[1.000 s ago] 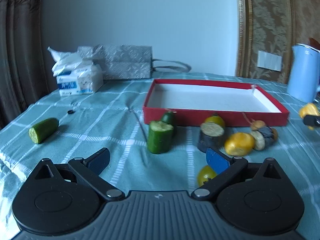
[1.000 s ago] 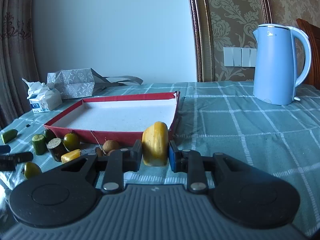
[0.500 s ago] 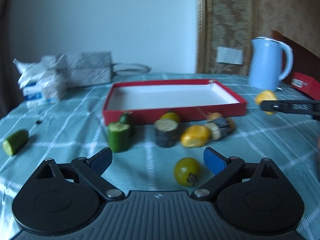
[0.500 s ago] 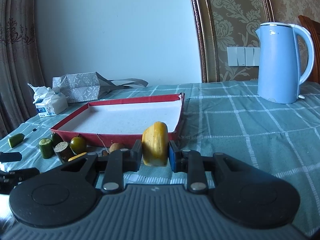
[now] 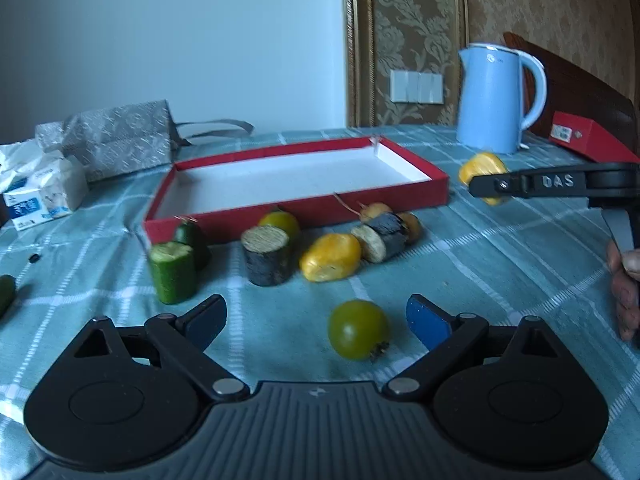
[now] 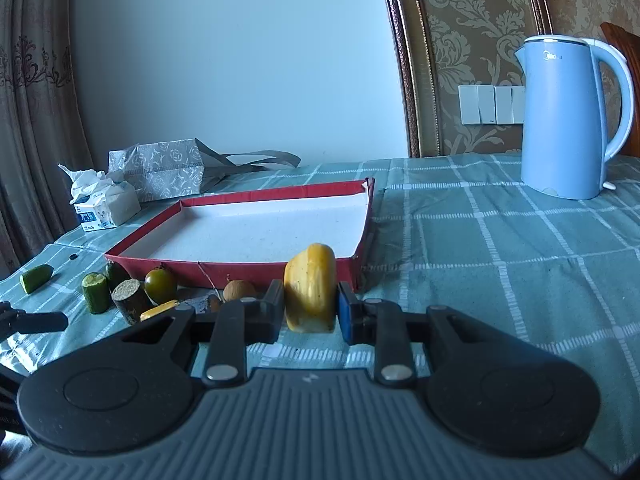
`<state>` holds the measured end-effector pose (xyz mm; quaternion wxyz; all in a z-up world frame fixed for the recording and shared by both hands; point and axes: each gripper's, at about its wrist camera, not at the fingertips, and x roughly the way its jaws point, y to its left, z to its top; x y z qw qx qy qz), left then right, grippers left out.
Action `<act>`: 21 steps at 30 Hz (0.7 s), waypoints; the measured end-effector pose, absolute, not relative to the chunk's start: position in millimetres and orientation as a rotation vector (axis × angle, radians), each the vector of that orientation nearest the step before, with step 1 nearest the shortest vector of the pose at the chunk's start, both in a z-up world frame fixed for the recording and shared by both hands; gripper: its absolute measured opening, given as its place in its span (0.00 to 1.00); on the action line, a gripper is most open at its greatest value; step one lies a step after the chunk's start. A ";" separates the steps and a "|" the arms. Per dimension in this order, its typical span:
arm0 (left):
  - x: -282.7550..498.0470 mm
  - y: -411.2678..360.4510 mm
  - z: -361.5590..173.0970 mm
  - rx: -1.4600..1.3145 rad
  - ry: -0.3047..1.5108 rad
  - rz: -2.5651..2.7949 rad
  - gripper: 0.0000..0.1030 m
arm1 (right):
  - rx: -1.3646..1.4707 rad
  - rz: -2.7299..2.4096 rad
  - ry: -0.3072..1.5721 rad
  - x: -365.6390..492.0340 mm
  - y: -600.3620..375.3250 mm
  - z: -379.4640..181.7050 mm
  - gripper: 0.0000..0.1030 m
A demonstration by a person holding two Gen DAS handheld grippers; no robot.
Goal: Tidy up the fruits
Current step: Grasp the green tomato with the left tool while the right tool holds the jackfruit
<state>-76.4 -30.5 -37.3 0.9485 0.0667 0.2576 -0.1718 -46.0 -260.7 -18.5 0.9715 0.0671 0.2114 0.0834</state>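
My right gripper is shut on a yellow fruit piece, held just above the cloth in front of the empty red tray. It also shows in the left wrist view, right of the tray. My left gripper is open and empty; a green tomato lies on the cloth between its fingers. In front of the tray lie a cucumber piece, a dark cut piece, a yellow piece and several small fruits.
A blue kettle stands at the back right. A grey bag and a tissue pack sit at the back left. A cucumber end lies far left. A red box sits beside the kettle.
My left gripper has swung right, so the green tomato now lies between its open fingers. My right gripper has kept the yellow piece and barely moved.
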 end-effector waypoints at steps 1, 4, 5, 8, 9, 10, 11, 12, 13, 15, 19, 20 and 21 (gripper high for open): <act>-76.8 -33.0 -37.5 0.140 0.527 -0.358 0.95 | 0.135 0.168 0.428 -45.9 -261.1 -18.6 0.26; -80.2 -42.8 -36.9 0.148 0.527 -0.386 0.95 | 0.134 0.165 0.425 -45.9 -261.1 -18.3 0.26; -81.6 -46.4 -36.9 0.153 0.526 -0.396 0.95 | 0.132 0.163 0.424 -46.0 -260.6 -18.3 0.26; -83.6 -56.4 -38.5 0.165 0.541 -0.414 0.92 | 0.137 0.157 0.424 -45.9 -261.5 -18.6 0.26; -83.7 -59.1 -39.4 0.166 0.549 -0.422 0.88 | 0.139 0.155 0.424 -45.9 -262.1 -18.6 0.26; -83.7 -61.3 -40.2 0.169 0.555 -0.423 0.86 | 0.141 0.154 0.424 -45.7 -262.7 -18.7 0.26; -83.2 -62.6 -41.0 0.169 0.562 -0.419 0.79 | 0.142 0.154 0.424 -45.8 -262.3 -18.7 0.26; -82.0 -62.6 -41.7 0.165 0.574 -0.419 0.71 | 0.141 0.155 0.423 -45.8 -262.2 -18.7 0.26; -79.9 -62.1 -42.7 0.154 0.591 -0.422 0.69 | 0.140 0.156 0.423 -45.8 -262.2 -18.6 0.26; -77.2 -60.4 -44.2 0.137 0.615 -0.412 0.68 | 0.142 0.158 0.422 -46.0 -262.7 -18.5 0.26; -74.9 -56.7 -45.2 0.120 0.619 -0.377 0.60 | 0.143 0.160 0.424 -45.9 -262.2 -18.5 0.26; -74.3 -55.5 -45.2 0.114 0.619 -0.371 0.58 | 0.143 0.161 0.426 -45.6 -262.1 -18.7 0.26; -73.5 -54.6 -45.2 0.110 0.620 -0.368 0.58 | 0.144 0.162 0.428 -45.2 -262.0 -19.0 0.26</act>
